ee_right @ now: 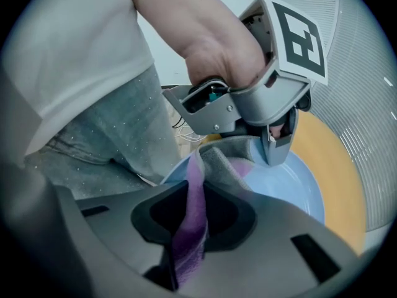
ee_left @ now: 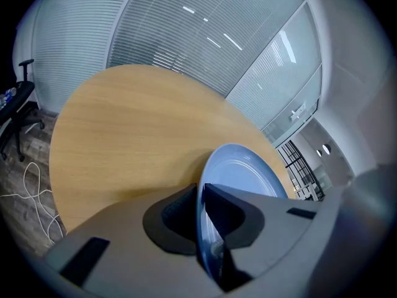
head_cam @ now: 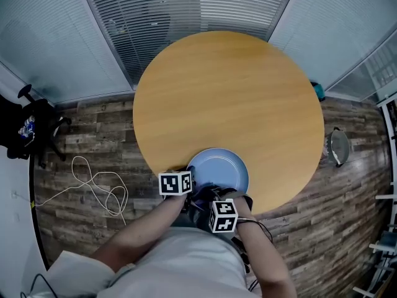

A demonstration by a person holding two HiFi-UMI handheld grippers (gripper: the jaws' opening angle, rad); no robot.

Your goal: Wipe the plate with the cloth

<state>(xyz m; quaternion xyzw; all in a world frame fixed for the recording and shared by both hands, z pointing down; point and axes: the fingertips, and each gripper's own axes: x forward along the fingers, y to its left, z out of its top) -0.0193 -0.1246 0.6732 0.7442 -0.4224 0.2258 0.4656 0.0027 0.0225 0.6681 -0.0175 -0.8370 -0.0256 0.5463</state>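
Note:
A light blue plate (head_cam: 218, 168) sits at the near edge of the round wooden table (head_cam: 229, 98). My left gripper (ee_left: 201, 194) is shut on the plate's (ee_left: 248, 169) near-left rim, so the plate stands on edge between its jaws. My right gripper (ee_right: 195, 194) is shut on a purple and grey cloth (ee_right: 191, 222). The cloth's free end folds over onto the plate (ee_right: 294, 188) by its near rim. In the right gripper view the left gripper (ee_right: 279, 148) pinches the plate's edge just beyond the cloth. In the head view both marker cubes hang over the plate's near side.
The table's near edge lies right under the plate, against the person's legs. On the wood floor there is a white cable (head_cam: 99, 188) at the left, a black office chair (head_cam: 34, 126) at the far left, and a round metal object (head_cam: 339, 146) at the right.

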